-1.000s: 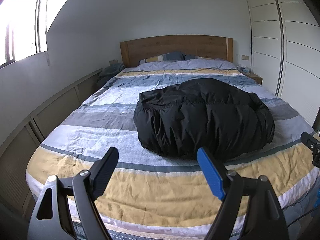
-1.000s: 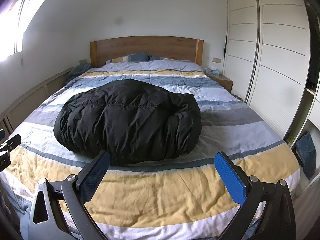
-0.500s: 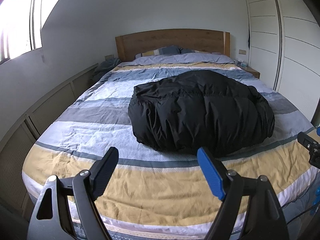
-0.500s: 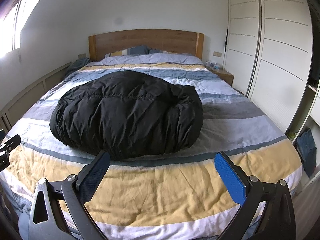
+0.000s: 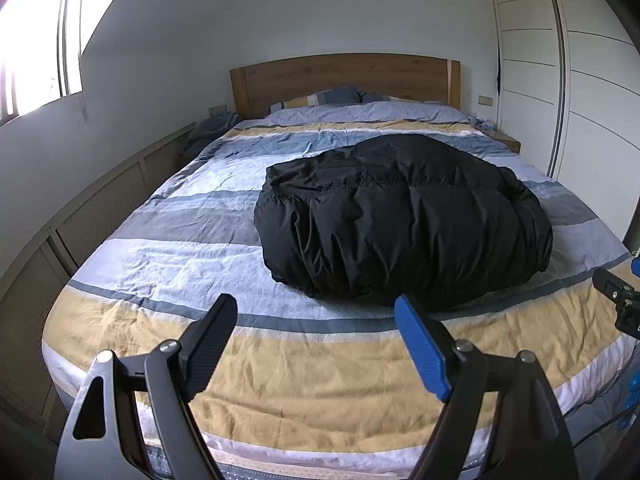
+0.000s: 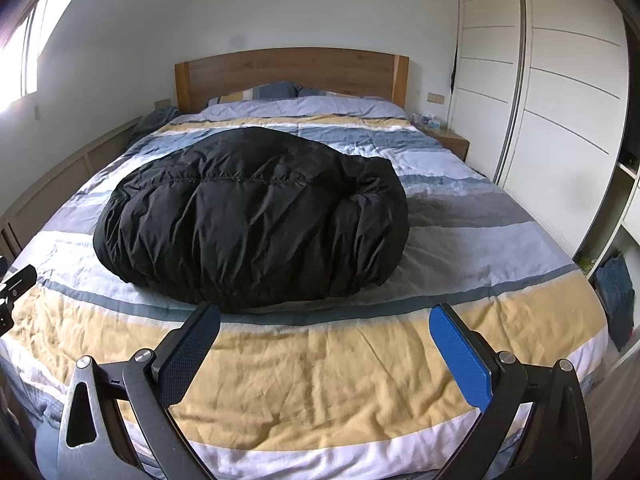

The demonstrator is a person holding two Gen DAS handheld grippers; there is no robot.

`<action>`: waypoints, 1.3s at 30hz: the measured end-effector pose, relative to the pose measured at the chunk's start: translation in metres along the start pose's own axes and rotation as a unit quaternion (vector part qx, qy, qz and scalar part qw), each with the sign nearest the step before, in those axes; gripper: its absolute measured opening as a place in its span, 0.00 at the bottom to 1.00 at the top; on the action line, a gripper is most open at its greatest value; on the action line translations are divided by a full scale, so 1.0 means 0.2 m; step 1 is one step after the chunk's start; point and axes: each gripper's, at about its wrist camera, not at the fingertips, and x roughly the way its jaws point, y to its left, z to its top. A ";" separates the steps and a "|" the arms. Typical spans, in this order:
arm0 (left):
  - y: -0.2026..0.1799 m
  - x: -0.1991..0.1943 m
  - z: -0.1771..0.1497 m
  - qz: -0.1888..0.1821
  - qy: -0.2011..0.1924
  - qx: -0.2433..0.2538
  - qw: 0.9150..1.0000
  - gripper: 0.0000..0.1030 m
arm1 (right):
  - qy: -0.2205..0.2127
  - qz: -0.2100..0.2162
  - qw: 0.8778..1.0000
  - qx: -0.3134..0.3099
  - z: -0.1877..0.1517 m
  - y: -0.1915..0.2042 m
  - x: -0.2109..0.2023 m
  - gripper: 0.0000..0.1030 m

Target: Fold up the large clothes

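Soft daylight from one side, strong fisheye bending at the rims

Light enters through the window (image 5: pixel 36 60) left of the bed (image 5: pixel 304 364) and blows out to pure white glare there in both views, with a purplish flare at the top left corner. The wall behind the headboard (image 6: pixel 292 72) is evenly grey and dim. The black jacket (image 6: pixel 256 216) swallows detail, its folds showing only as faint sheen, and it casts a soft shadow on the bedding to its right. Wardrobe (image 6: pixel 560 80) lines bow sharply outward near the frame edge; corners fall to black vignette. Focus is crisp throughout, with no motion blur.
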 end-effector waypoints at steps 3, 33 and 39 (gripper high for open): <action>-0.01 0.01 0.00 -0.001 0.003 0.000 1.000 0.78 | 0.001 -0.001 1.000 0.002 0.00 -0.01 0.01 1.00; 0.01 0.03 -0.03 0.002 0.011 -0.006 1.000 0.78 | 0.016 -0.004 1.000 0.004 -0.04 -0.05 0.06 1.00; 0.01 0.03 -0.04 0.005 0.009 -0.002 1.000 0.78 | 0.017 -0.003 1.000 0.004 -0.04 -0.05 0.06 1.00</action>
